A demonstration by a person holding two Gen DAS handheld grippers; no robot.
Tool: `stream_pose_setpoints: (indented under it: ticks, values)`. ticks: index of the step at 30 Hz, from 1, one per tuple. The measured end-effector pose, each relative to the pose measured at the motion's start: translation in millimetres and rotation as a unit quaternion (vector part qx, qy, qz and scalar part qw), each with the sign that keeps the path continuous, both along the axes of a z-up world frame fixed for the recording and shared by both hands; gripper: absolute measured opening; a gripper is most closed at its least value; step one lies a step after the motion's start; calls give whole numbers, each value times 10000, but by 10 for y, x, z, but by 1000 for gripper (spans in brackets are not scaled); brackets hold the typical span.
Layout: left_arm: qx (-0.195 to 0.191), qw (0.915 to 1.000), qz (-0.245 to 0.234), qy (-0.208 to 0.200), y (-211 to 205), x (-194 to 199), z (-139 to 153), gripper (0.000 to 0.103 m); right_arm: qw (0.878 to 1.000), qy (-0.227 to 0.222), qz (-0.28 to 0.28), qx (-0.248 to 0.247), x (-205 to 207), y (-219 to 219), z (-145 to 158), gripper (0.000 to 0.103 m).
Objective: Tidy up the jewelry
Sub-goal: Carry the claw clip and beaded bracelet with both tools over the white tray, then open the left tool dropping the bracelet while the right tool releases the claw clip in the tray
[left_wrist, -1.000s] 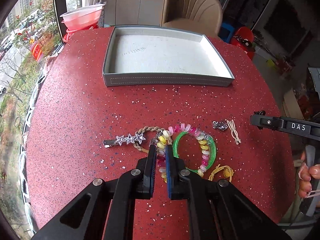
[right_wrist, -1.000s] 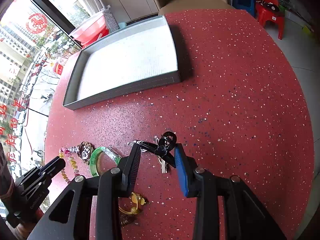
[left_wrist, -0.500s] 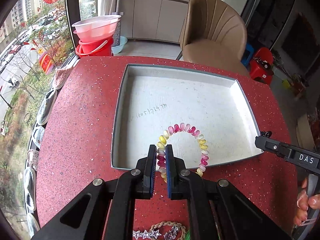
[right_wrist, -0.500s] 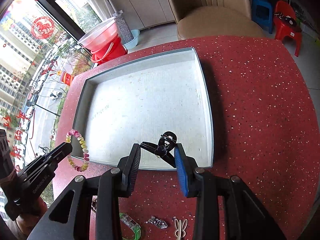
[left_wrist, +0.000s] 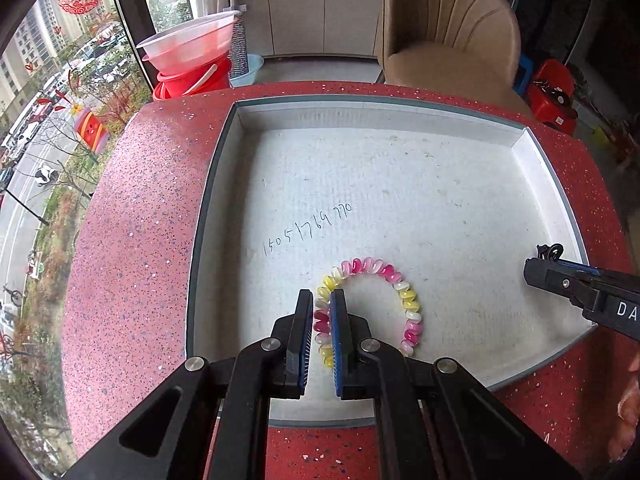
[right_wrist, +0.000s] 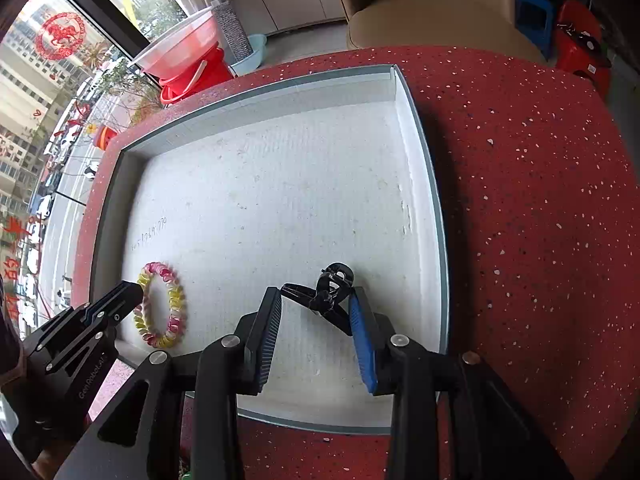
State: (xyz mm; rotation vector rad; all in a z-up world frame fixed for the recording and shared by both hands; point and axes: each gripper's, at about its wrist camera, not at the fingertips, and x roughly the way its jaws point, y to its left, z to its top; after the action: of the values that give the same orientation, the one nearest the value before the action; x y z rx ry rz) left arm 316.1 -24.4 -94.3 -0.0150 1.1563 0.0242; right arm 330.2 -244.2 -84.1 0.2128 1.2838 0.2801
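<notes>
A grey tray [left_wrist: 208, 200] with a white floor lies on the red speckled table. My left gripper [left_wrist: 321, 298] is shut on a coiled pink, yellow and white bracelet [left_wrist: 400, 284], held just over the tray's near left floor. The same bracelet [right_wrist: 176, 300] shows in the right wrist view beside the left gripper [right_wrist: 132, 292]. My right gripper [right_wrist: 316, 300] is shut on a black metal clip-like piece [right_wrist: 330, 298], held low over the tray's near right part [right_wrist: 424, 160]. From the left wrist view the right gripper [left_wrist: 540, 266] enters at the right with the black piece [left_wrist: 550, 249] at its tip.
The red table [left_wrist: 132, 220] surrounds the tray. Beyond its far edge stand a beige chair [left_wrist: 448, 36], red buckets with a clear basin [left_wrist: 188, 60], and a red stool [left_wrist: 554, 94]. A person's fingers [left_wrist: 628, 412] show at the right edge.
Both grippers have carried their pieces from the near table over the tray's rim and down toward its floor. The other jewelry on the table has dropped out of view.
</notes>
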Motion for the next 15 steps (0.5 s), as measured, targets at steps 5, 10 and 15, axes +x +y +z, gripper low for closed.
stream_pose_setpoints:
  ticks: [5,10,15]
  values:
    - [271,9996,-72,3,-57,22,-62,27,10000,-35,-6,-74,20,26,-23,41]
    - [500,9986,-158,-12,-142,22,-55,27,9999,7,70,86,32,60,-2,60]
    - [104,9999,-31,-126,-91,-42,36,27,9988,-86,-51,477,-30,-21,133,72]
